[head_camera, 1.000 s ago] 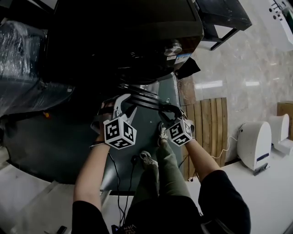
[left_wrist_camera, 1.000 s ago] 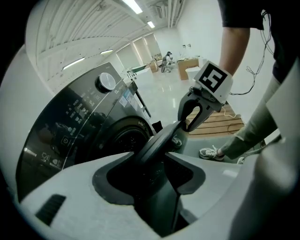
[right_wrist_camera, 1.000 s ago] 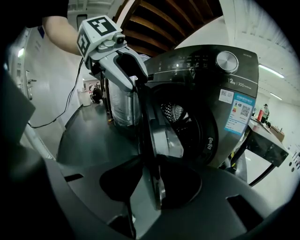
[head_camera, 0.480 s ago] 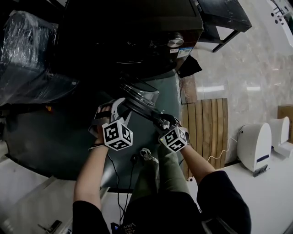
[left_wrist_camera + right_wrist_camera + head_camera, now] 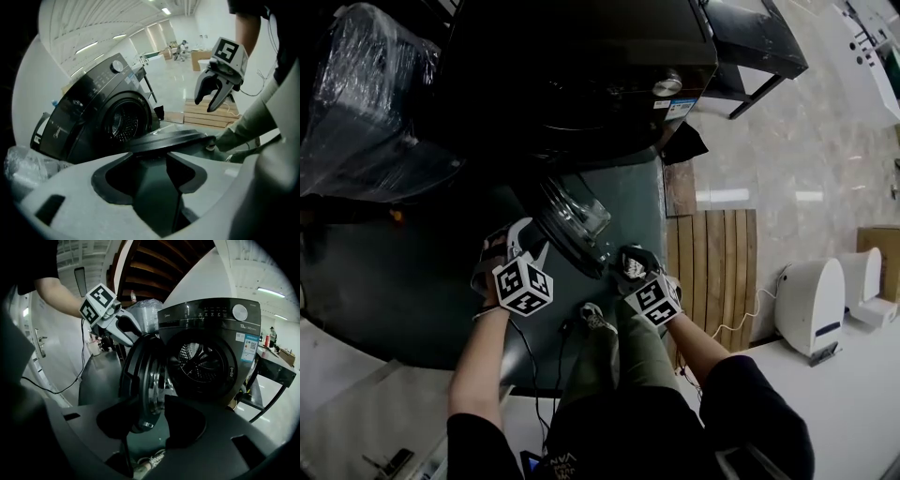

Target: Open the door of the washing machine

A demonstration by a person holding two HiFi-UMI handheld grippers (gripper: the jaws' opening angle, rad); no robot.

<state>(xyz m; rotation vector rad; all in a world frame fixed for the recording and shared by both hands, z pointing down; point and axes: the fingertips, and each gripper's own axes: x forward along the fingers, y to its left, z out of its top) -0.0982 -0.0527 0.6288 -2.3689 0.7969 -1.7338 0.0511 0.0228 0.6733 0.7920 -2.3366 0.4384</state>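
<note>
The dark washing machine (image 5: 581, 75) fills the top of the head view, its drum (image 5: 202, 361) uncovered. Its round door (image 5: 574, 225) stands well out from the front, hinged at the left, with the free rim pointing toward the person. The right gripper (image 5: 625, 265) is the nearer one: its jaws are apart and straddle that rim, seemingly without pinching it. The left gripper (image 5: 531, 242), jaws apart and empty, hovers beside the outer face. Any further swing would likely carry the rim leftward
</note>
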